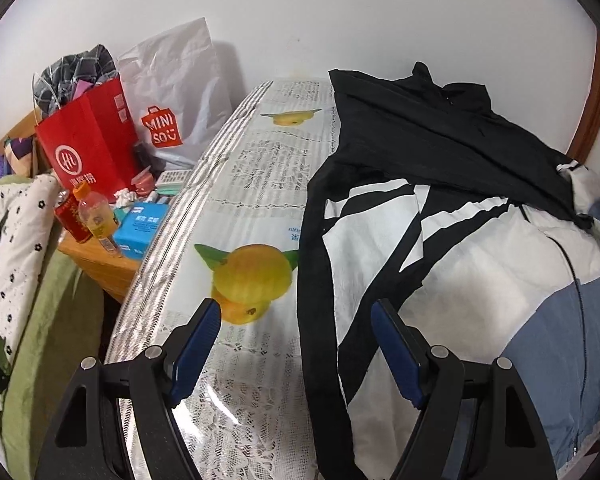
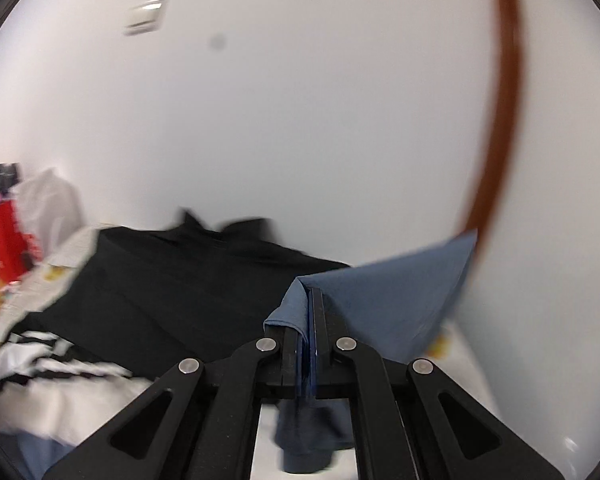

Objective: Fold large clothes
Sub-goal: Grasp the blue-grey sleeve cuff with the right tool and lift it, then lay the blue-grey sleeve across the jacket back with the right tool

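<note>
A large black, white and blue jacket (image 1: 452,200) lies spread on a table covered with a lemon-print cloth (image 1: 256,216). My left gripper (image 1: 296,316) is open and empty, held above the jacket's black left edge. In the right wrist view the jacket (image 2: 180,280) lies below, and my right gripper (image 2: 310,300) is shut on a blue fold of the jacket (image 2: 388,296), lifted off the table. The view is blurred.
Left of the table a wooden stand (image 1: 100,260) holds a red paper bag (image 1: 88,144), a white MINISO bag (image 1: 172,96), bottles (image 1: 96,216) and a blue box (image 1: 140,228). A spotted quilt (image 1: 8,248) lies at far left. A white wall is behind, with a brown door frame (image 2: 500,120).
</note>
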`<state>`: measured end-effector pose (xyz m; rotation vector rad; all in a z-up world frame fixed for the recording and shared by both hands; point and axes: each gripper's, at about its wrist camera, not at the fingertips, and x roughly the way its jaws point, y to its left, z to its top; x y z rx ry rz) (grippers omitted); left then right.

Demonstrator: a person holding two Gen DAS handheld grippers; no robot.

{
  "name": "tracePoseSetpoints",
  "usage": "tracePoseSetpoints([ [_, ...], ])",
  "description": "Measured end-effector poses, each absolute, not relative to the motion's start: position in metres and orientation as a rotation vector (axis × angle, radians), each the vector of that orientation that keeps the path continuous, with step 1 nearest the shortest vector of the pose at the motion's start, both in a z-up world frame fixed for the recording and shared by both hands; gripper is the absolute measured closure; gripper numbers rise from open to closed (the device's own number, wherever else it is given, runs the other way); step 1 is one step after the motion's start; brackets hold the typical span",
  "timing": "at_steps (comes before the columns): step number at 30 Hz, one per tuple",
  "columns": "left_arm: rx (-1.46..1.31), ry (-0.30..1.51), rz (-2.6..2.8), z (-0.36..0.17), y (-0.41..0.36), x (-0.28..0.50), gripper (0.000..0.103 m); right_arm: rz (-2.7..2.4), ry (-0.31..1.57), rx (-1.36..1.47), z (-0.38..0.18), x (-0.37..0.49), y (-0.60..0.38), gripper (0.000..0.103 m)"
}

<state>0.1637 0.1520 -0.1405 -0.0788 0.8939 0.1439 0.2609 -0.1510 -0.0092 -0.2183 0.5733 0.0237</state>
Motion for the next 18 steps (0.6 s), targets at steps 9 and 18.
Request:
tracePoseSetpoints([
  [9,-0.091,0.904,0.133,-0.148,0.159,0.162,0.027,0.220,0.706,-0.281,-0.098,0.325,-0.045,0.101],
  [18,-0.106,0.902,0.119,-0.145,0.160,0.162,0.027,0.177,0.827,-0.235,-0.144,0.335,-0.053,0.064],
])
